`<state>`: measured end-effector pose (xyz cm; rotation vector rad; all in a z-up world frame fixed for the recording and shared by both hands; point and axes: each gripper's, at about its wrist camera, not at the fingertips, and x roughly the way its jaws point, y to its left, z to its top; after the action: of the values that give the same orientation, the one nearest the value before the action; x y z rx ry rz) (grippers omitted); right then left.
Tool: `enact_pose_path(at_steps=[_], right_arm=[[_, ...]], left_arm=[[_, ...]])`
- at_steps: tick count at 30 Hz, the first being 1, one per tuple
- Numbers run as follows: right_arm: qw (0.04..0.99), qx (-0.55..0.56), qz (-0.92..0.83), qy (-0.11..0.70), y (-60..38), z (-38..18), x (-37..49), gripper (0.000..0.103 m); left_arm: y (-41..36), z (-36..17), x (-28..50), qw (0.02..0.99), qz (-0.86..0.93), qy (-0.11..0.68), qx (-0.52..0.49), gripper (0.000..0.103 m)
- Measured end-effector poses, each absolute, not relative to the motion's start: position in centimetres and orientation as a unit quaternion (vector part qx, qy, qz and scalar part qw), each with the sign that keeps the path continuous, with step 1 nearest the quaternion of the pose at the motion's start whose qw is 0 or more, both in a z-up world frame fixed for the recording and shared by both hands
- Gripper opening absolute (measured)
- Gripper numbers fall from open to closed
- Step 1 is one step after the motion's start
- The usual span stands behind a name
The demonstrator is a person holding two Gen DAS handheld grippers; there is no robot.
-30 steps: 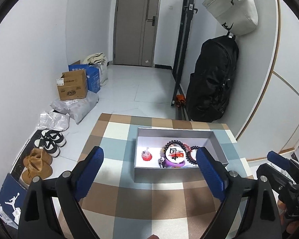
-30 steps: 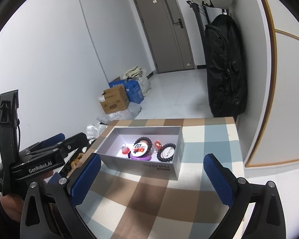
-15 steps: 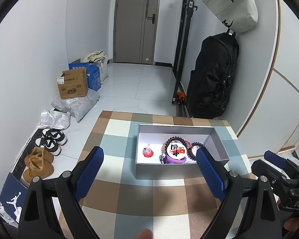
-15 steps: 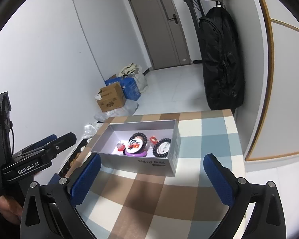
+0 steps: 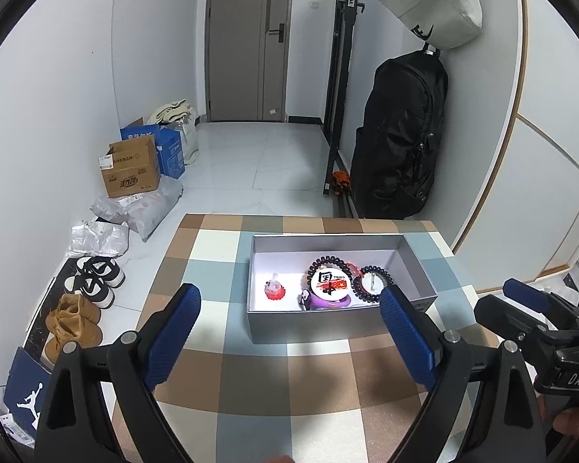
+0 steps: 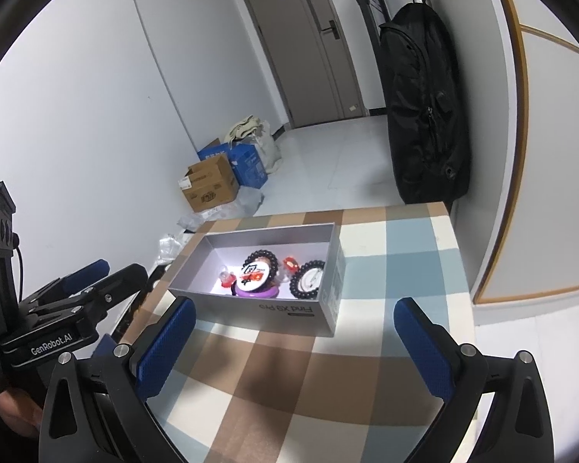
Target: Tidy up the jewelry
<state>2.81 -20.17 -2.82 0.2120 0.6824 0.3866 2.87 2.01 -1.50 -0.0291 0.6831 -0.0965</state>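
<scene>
Both the left gripper [image 5: 289,332] and right gripper [image 6: 295,341] are hanging wide open and empty, pulling back from the grey box [image 5: 308,326]. The jewelry [image 5: 328,281] is sitting inside at frame centre, so tidying looks finished.

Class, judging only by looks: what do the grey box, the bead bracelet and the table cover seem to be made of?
Box: likely matte cardboard; thin flat walls, printed lettering on its side.
Bracelet: dark glossy beads, perhaps wood or stone; the look leaves it open.
Cover: soft-looking checked cloth, matte; it could be vinyl.
</scene>
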Motion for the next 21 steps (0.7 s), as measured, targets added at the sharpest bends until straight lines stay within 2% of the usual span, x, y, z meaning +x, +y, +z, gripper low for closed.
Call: enact_pose_path(at_steps=[21], right_arm=[[0.918,0.110,0.183,0.333,-20.41,-3.01,2.93,0.103]], left_arm=[[2.12,-1.42,2.82,0.944,-0.046,0.326,-0.016,0.091]])
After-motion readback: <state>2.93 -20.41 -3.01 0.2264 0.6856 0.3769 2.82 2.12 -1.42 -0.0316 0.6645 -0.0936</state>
